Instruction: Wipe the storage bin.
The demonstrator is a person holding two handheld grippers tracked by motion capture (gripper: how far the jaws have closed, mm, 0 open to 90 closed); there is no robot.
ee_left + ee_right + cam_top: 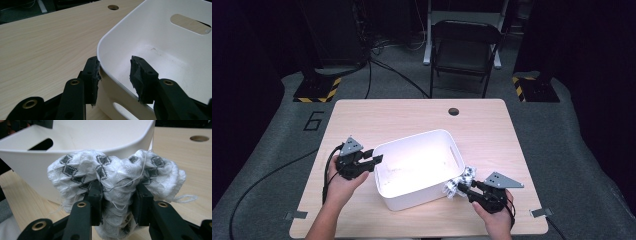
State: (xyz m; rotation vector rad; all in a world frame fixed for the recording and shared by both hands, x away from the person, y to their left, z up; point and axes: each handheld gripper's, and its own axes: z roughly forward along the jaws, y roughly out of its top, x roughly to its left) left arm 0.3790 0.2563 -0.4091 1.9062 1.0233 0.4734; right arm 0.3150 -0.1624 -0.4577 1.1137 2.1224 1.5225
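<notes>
Right gripper [117, 200]: jaws pinching white knitted cloth with dark diamond pattern [112, 175], just beside white plastic bin [412, 197] on light wooden table [362, 120]. Left gripper [115, 75]: jaws spread, straddling bin rim. Beyond: black folding chair [464, 50]; floor marking "6" [313, 121]

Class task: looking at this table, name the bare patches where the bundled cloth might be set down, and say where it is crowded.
Free: the far strip of table between the white bin and the cable hole, and the bin's floor. Crowded: the bin's near right corner, where the right tongs grip the cloth, and its left wall, straddled by the left tongs.
</notes>
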